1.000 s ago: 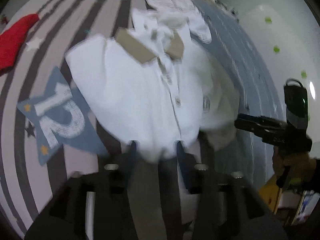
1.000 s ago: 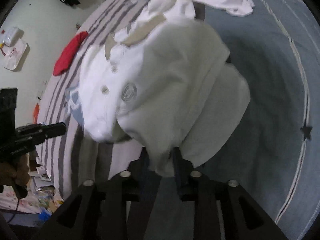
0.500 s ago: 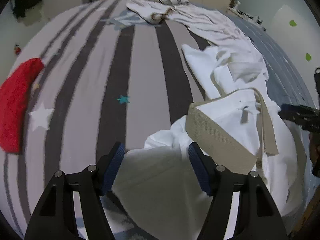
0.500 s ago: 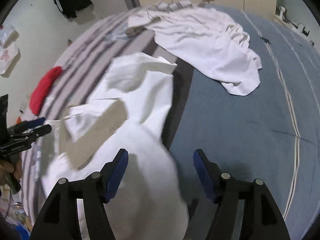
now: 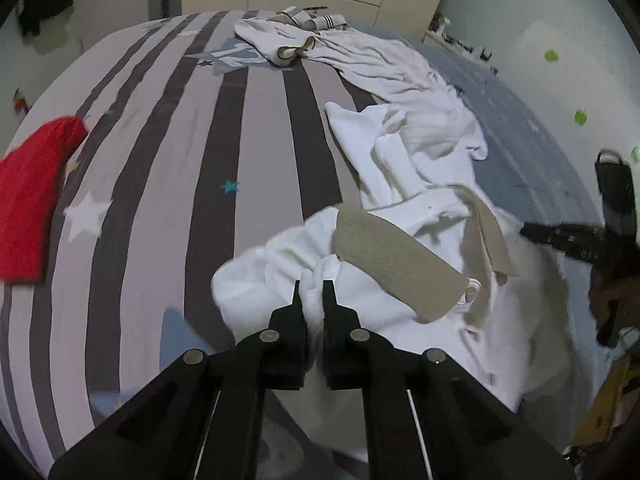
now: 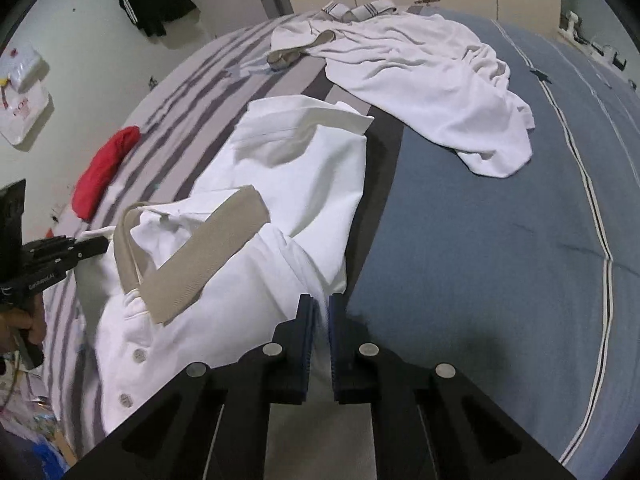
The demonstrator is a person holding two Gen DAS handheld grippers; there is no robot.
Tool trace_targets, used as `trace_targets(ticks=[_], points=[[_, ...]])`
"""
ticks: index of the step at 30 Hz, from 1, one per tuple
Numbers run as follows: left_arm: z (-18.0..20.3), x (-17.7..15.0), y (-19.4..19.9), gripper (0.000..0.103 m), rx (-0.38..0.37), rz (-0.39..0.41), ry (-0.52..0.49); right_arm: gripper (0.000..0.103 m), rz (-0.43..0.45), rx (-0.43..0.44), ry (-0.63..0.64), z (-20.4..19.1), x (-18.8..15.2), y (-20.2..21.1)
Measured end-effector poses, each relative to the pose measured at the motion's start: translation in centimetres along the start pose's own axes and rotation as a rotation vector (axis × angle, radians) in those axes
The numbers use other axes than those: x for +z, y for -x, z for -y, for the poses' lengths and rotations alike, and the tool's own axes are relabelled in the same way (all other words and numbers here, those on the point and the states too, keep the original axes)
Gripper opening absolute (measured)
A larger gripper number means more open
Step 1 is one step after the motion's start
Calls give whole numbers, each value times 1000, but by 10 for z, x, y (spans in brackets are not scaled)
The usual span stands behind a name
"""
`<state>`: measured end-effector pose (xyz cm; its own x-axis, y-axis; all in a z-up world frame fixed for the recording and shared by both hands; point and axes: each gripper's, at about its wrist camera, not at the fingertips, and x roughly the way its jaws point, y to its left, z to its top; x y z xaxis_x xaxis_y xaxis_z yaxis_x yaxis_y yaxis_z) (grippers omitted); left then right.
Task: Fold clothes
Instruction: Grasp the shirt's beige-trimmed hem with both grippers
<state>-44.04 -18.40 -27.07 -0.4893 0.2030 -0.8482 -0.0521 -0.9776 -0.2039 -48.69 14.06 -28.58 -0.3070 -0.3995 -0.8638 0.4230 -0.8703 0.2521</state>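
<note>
A white polo shirt (image 5: 384, 300) with a beige collar (image 5: 384, 256) lies crumpled, front up, on the bed. My left gripper (image 5: 313, 286) is shut on a bunched fold at the shirt's left side, near the collar. My right gripper (image 6: 320, 300) is shut on the edge of the same white polo shirt (image 6: 288, 176) on its right side, where the beige collar (image 6: 200, 256) and the buttons show. Each view catches the other tool at its edge: the right gripper (image 5: 534, 232) and the left gripper (image 6: 100, 244), both low against the shirt.
The bed has a grey striped cover (image 5: 248, 140) and a blue cover (image 6: 500, 220). A second white garment (image 6: 420, 76) is spread at the far end. A red cloth (image 5: 28, 200) lies at the left edge. A black garment (image 6: 152, 0) hangs on the wall.
One second ago both grippers held the shirt up in the air. Half a second ago it lay on the bed and both stood open. Now both are shut on it again.
</note>
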Motion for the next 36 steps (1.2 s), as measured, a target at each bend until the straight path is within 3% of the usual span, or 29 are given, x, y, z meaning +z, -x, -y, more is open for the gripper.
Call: trace_targets(ticks=[8,11,15,18,20,23,24,28,29,30,31,34,36], points=[[2,-72,47,4,-49,-84,46,4,-19,60,-25,-21,-64,54],[-3,-92,44,4,-31,-121,65,4,-41,51,-28,-25,-79,55],[-2,-96,34,5,-20,-117,58,6,-41,13,-25,-27,-84,47],[-2,-94,28,6,-15,-103,54,15,-25,-5,0,-28,-77,44],[1,-94,23,12,-9,-104,42,29,-16,-8,40,-32,-73,43],[0,-95,18,31,-5,-107,41,43,-26,-7,131,-42,-68,37],[0,-96,17,36,-7,-107,41,44,-34,-7,161,-46,-66,34],[6,-102,6,37,3,-118,-3,44,-60,-24,218,-49,-66,20],[8,-103,4,37,5,-121,-14,44,-67,-29,232,-49,-66,16],[10,-106,2,27,0,-125,-21,44,-73,-34,245,-50,-66,12],[12,-108,1,9,4,-129,-36,37,-80,-38,259,-50,-66,8],[17,-112,5,4,-1,-120,-48,3,-107,-52,255,-48,-68,3],[14,-110,15,4,-12,-91,-11,3,-89,-54,199,-42,-68,11]])
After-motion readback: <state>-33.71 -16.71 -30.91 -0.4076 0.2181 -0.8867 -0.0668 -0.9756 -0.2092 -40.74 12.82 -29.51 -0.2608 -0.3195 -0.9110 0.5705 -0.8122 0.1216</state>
